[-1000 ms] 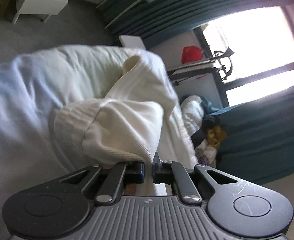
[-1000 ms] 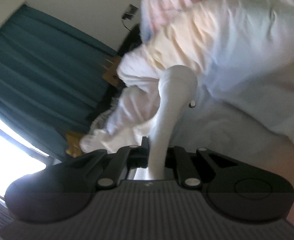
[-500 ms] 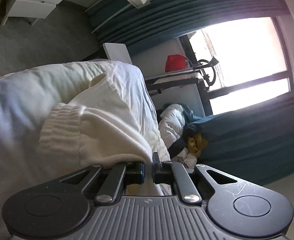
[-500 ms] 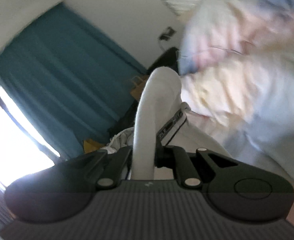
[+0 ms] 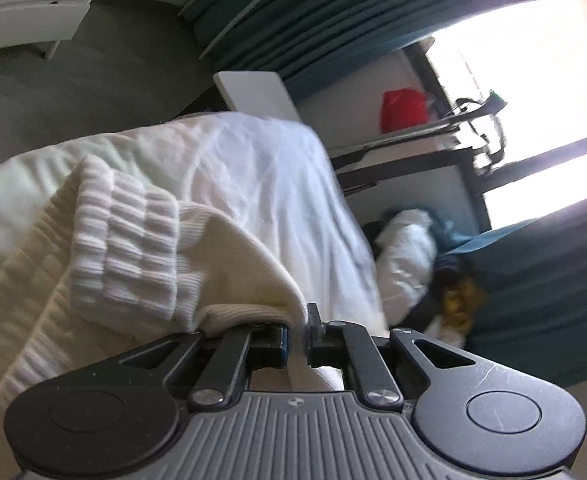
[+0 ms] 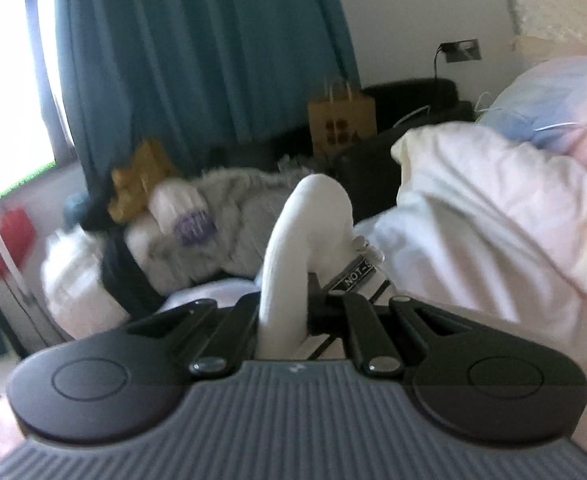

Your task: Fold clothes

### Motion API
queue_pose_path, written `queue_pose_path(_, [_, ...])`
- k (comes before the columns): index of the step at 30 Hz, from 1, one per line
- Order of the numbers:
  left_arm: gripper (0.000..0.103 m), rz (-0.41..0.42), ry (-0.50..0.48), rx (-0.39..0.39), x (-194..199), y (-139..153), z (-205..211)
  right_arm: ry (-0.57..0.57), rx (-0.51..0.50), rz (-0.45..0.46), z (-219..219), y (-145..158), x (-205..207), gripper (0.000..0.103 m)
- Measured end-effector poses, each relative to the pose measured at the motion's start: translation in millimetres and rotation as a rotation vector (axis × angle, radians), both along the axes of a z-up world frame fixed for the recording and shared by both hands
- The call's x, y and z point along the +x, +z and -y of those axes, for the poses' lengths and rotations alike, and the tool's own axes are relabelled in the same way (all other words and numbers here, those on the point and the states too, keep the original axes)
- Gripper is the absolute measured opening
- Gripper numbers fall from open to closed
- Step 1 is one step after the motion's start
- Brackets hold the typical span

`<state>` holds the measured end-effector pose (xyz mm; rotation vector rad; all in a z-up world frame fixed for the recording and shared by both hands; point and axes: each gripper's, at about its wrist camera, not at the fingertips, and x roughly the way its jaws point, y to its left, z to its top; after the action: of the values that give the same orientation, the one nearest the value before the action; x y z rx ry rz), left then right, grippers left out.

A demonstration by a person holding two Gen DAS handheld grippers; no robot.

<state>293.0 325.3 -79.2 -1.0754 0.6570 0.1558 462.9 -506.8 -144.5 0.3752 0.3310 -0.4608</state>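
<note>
A cream knit garment [image 5: 141, 256] with a ribbed cuff [image 5: 125, 248] hangs from my left gripper [image 5: 298, 334], which is shut on its edge. It drapes to the left over the white bed cover [image 5: 261, 176]. My right gripper [image 6: 307, 312] is shut on a white fold of the same garment [image 6: 293, 248]; a grey label strap [image 6: 355, 276] with letters shows beside the fold. The fingertips of both grippers are hidden by cloth.
A pile of other clothes [image 6: 197, 232] lies by the teal curtain [image 6: 197, 56]; it also shows in the left wrist view [image 5: 409, 248]. White duvet [image 6: 493, 208] at right. A paper bag [image 6: 341, 120], a desk [image 5: 409, 148] with a red bag [image 5: 403, 106], and a white drawer unit [image 5: 33, 12] stand around.
Both grippers have swung with the garment held. The right view turned from the duvet to the curtain and clothes pile. The ribbed cuff has come nearer in the left view.
</note>
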Motion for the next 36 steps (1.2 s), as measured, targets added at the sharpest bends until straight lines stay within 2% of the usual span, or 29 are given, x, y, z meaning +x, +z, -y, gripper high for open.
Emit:
queue_pose_path(3, [0.011, 0.001, -0.006, 0.016, 13, -9, -1, 0.047, 0.084, 0.024, 10, -11, -1, 0.007])
queue_pose_path(7, [0.013, 0.024, -0.026, 0.009, 12, -11, -3, 0.11, 0.197, 0.056, 24, -26, -2, 0.014])
queue_pose_path(8, [0.015, 0.033, -0.034, 0.008, 10, -10, -3, 0.129, 0.209, 0.06, 27, -24, -6, 0.016])
queue_pose_path(10, [0.022, 0.055, -0.063, 0.001, 6, -4, -3, 0.17, 0.216, 0.064, 32, -10, -19, 0.025])
queue_pose_path(12, [0.039, 0.088, -0.103, -0.002, -3, 5, -2, 0.239, 0.251, 0.072, 37, 4, -36, 0.033])
queue_pose_path(13, [0.043, 0.106, -0.122, -0.002, -9, 12, 0, 0.264, 0.264, 0.079, 39, 11, -47, 0.039])
queue_pose_path(15, [0.062, 0.143, -0.15, 0.014, -24, 25, 3, 0.296, 0.279, 0.097, 42, 26, -74, 0.044])
queue_pose_path(17, [0.072, 0.185, -0.16, 0.048, -45, 37, 8, 0.288, 0.293, 0.135, 45, 36, -106, 0.053])
queue_pose_path(18, [0.077, 0.203, -0.158, 0.061, -58, 42, 10, 0.274, 0.314, 0.153, 47, 37, -123, 0.06])
queue_pose_path(19, [0.079, 0.207, -0.157, 0.061, -70, 43, 11, 0.257, 0.336, 0.166, 50, 38, -139, 0.064])
queue_pose_path(22, [0.08, 0.175, -0.146, 0.032, -103, 33, 13, 0.181, 0.411, 0.191, 59, 30, -179, 0.067])
queue_pose_path(25, [0.08, 0.08, -0.108, 0.003, -131, 8, 14, 0.107, 0.521, 0.195, 70, 7, -209, 0.067])
queue_pose_path(27, [0.08, 0.0, -0.086, -0.046, -140, -17, 12, 0.07, 0.587, 0.187, 77, -12, -219, 0.067])
queue_pose_path(29, [0.08, -0.049, -0.07, -0.118, -139, -39, 10, 0.048, 0.655, 0.184, 82, -31, -221, 0.067])
queue_pose_path(32, [0.08, -0.049, -0.028, -0.193, -127, -56, 5, 0.053, 0.709, 0.177, 84, -53, -206, 0.067])
queue_pose_path(34, [0.08, -0.021, -0.007, -0.214, -115, -62, 5, 0.059, 0.715, 0.167, 83, -65, -193, 0.067])
queue_pose_path(36, [0.079, -0.002, -0.007, -0.186, -98, -66, 8, 0.063, 0.718, 0.153, 81, -76, -176, 0.066])
